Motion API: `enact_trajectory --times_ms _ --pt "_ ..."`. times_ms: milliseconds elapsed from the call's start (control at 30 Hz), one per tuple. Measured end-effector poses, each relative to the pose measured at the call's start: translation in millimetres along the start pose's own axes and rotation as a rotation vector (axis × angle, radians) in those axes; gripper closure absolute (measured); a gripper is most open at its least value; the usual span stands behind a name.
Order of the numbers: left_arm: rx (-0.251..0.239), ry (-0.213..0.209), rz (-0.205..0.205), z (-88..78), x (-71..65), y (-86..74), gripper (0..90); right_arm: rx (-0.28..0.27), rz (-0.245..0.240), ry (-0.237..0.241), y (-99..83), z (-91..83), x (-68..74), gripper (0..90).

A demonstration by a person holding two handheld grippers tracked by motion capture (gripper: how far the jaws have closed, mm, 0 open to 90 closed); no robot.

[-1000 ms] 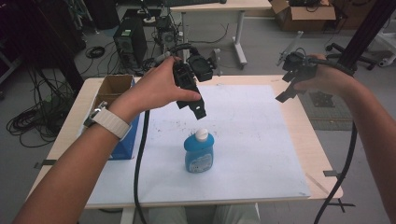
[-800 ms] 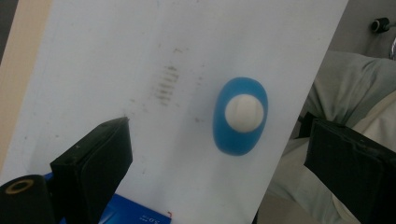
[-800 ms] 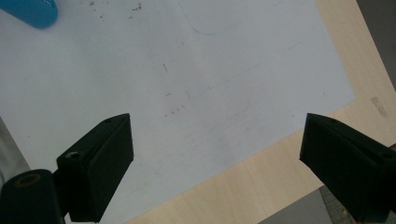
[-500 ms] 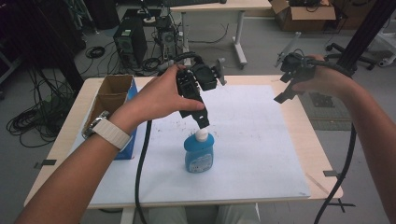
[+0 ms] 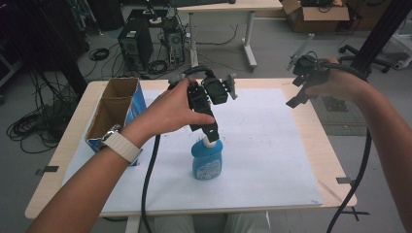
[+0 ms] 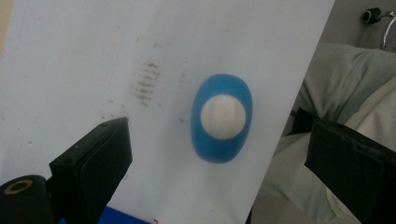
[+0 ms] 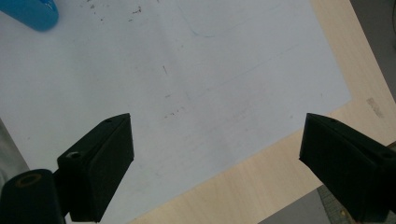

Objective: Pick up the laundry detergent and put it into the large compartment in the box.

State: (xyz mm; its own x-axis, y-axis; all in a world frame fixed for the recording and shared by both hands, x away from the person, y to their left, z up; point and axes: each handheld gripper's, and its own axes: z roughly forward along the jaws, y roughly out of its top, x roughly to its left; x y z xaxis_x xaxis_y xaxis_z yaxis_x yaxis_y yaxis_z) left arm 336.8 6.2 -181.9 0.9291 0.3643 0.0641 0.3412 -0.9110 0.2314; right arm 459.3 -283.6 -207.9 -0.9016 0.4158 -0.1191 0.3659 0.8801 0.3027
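A blue bottle with a white cap stands upright on the white sheet, near the table's middle. My left gripper points down right above the cap. In the left gripper view I look straight down on the bottle, and the left gripper is open, its jaws wide apart on either side with nothing touching them. My right gripper hovers over the table's far right corner. In its own view the right gripper is open over bare sheet, and the bottle peeks in at top left.
An open cardboard box with a blue side stands at the table's left edge. The wooden table edge runs just beyond the sheet under the right gripper. The person's lap lies past the near edge. Cables trail from both grippers.
My left gripper has come toward the near side and lowered until it sits directly over the bottle's cap. The right gripper has hardly moved.
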Motion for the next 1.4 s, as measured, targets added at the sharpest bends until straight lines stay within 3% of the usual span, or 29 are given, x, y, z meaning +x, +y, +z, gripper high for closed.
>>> enact_trajectory --times_ms 200,400,1400 --pt "0.009 -0.005 0.013 9.7 -4.0 -0.6 7.3 -0.001 0.003 0.002 0.8 2.0 0.8 9.8" --pt "0.015 -0.004 0.055 22.3 -6.5 -1.7 7.3 0.003 0.007 0.007 0.4 5.5 1.1 9.8" --pt "0.052 -0.005 0.109 70.8 -10.9 -5.7 7.7 0.004 0.007 0.011 -0.7 8.2 1.9 9.8"
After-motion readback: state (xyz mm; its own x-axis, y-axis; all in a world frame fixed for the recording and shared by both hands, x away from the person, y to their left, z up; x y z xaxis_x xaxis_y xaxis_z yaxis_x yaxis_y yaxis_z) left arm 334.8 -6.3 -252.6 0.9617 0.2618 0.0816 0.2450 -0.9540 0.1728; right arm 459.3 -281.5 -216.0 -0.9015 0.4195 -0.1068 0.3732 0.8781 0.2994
